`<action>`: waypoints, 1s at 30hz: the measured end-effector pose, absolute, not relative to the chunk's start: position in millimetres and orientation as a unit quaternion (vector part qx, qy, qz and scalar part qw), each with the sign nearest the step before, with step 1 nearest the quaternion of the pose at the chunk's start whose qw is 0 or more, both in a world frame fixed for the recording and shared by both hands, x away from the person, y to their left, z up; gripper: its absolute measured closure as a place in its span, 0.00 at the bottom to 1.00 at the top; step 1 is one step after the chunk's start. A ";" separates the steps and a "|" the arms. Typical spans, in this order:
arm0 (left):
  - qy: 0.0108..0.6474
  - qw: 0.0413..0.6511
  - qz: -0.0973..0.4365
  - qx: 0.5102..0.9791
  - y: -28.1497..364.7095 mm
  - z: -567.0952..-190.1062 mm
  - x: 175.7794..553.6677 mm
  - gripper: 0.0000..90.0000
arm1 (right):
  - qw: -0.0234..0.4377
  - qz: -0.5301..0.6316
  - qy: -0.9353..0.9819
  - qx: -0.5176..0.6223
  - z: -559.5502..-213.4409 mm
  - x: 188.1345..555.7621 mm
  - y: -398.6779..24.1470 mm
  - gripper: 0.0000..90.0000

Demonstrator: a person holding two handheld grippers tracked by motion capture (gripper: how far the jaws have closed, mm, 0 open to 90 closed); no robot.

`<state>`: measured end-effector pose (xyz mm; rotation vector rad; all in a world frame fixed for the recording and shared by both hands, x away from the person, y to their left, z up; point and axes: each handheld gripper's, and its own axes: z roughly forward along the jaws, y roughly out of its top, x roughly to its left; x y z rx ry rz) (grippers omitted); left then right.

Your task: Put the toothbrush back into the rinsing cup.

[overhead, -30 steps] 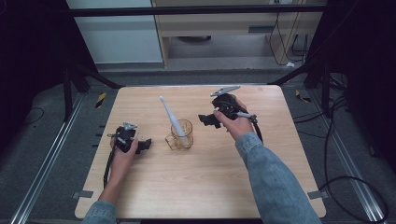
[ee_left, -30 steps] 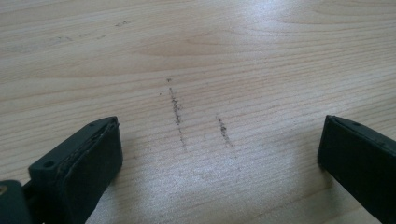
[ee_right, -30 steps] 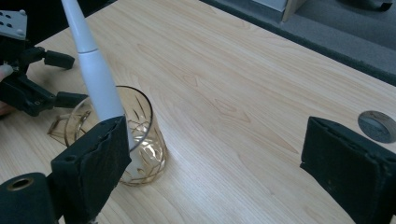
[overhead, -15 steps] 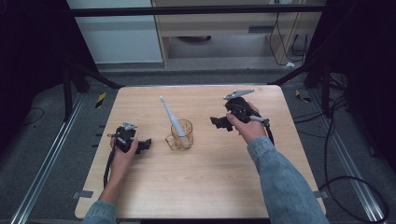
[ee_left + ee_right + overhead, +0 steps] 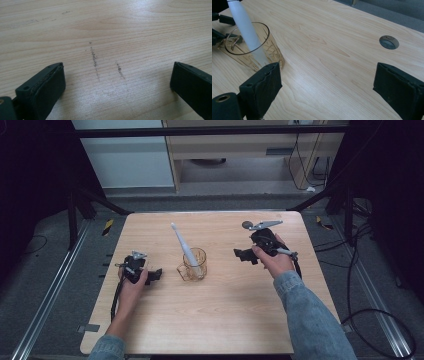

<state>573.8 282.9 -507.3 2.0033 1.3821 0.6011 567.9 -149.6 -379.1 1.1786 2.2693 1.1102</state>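
Toothbrush (image 5: 183,245), one only, white, stands tilted in the one amber glass mug (image 5: 194,265) near the middle of the wooden bench (image 5: 225,320), its head leaning up and away toward the far-left; the mug has a single handle on its left side in the high view; no brand, label or writing can be read on either. Two tongs are in hand, one per hand; the left tongs (image 5: 155,275) sit low over the bench left of the mug, apart from it, jaws spread wide with nothing between them, bare wood with two faint dark scuff lines (image 5: 95,60) showing in the gap in the left gripper view. The right tongs (image 5: 242,256) are held right of the mug, well apart from it, jaws likewise wide open and empty; the right gripper view shows the mug and toothbrush off to its left, and one round grommet hole (image 5: 389,42) in the bench top.
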 end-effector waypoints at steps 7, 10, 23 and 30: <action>0.524 0.312 0.228 0.759 282.9 -507.3 573.7 0.00 | 0.175 0.388 0.800 0.424 -386.4 562.5 -159.4 0.10; 0.524 0.312 0.228 0.759 282.9 -507.3 573.8 0.00 | 0.172 0.387 0.797 0.430 -391.5 559.3 -165.8 0.10; 0.524 0.312 0.228 0.759 282.9 -507.3 573.8 0.00 | 0.174 0.390 0.780 0.458 -413.2 549.1 -194.6 0.11; 0.524 0.312 0.228 0.759 282.9 -507.3 573.9 0.00 | 0.170 0.389 0.773 0.472 -426.4 545.4 -203.2 0.11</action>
